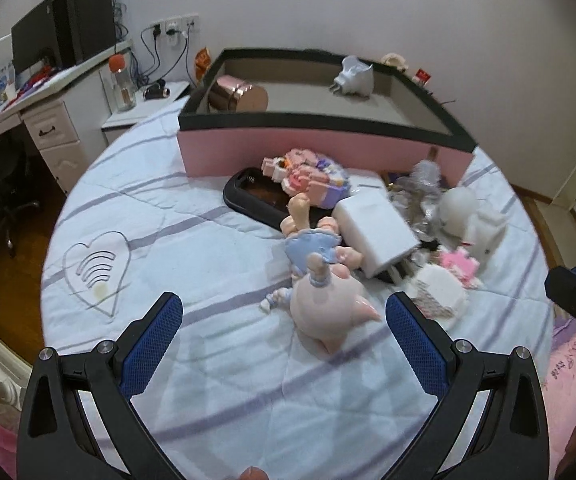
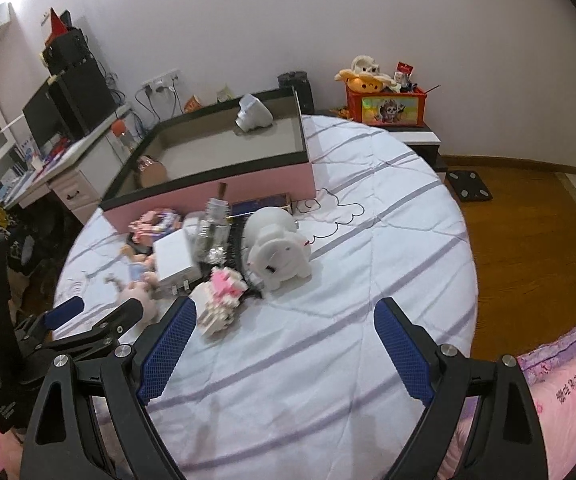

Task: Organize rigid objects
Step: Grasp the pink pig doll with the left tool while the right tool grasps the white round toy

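Observation:
A pile of toys lies on the bed in front of a pink box (image 1: 320, 152) with a black rim. My left gripper (image 1: 283, 314) is open, and a pink-haired doll (image 1: 328, 304) lies just ahead between its fingertips, untouched. Behind the doll are a white charger block (image 1: 376, 232), a pink brick figure (image 1: 308, 176), a black tray (image 1: 247, 196) and a white pig toy (image 1: 468, 216). My right gripper (image 2: 285, 322) is open over bare sheet, near a pink-and-white brick toy (image 2: 219, 300) and the pig (image 2: 279, 248). Inside the box are a rose-gold tin (image 1: 239, 94) and a white plug adapter (image 1: 354, 76).
A glass bottle (image 2: 215, 228) stands in the pile. A desk with a monitor (image 1: 39, 40) is at the left, past the bed's edge. A red crate of plush toys (image 2: 388, 106) sits on a stand at the far end, and a scale (image 2: 470, 186) on the wooden floor.

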`<state>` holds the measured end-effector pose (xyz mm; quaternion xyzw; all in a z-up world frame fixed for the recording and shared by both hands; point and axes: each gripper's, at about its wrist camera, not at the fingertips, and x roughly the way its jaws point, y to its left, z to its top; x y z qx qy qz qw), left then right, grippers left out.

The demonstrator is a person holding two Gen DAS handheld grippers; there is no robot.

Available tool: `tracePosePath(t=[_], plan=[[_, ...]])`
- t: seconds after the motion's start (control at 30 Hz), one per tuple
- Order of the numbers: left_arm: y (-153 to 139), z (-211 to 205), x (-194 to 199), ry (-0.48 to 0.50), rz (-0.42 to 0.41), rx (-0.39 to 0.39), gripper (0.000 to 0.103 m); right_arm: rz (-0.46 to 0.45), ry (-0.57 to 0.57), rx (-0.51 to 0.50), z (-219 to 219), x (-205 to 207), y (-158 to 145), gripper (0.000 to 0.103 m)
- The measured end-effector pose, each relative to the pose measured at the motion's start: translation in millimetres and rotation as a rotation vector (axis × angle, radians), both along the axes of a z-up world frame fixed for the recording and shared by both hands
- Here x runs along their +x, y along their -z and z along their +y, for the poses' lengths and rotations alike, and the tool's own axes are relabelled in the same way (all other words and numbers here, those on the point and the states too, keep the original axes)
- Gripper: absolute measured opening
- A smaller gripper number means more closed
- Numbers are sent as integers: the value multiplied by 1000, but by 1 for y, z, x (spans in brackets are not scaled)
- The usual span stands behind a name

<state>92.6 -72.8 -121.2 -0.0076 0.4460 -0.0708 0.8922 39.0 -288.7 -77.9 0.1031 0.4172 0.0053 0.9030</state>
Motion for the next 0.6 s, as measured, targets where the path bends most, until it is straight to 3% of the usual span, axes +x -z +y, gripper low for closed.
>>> tracePosePath(t=[0.23,0.37,0.47,0.5,0.53,0.6], plan=[[22,-2,20,-5,29,6,103,33,-30,-34,0,42,20,92],[27,-6,24,7,9,33,102,56,-49,-47,1,64,32,92],[26,-2,25,12,-1,10,98,70,-67,-43,3,75,40,90],[25,-1,25,13,-4,6,96,75,-74,-47,4,77,43,84],[24,0,24,16,-9,4,90,87,-82,-51,5,80,48,73],[22,1,23,27,-22,-4,78,107,-93,-32,6,83,55,63]])
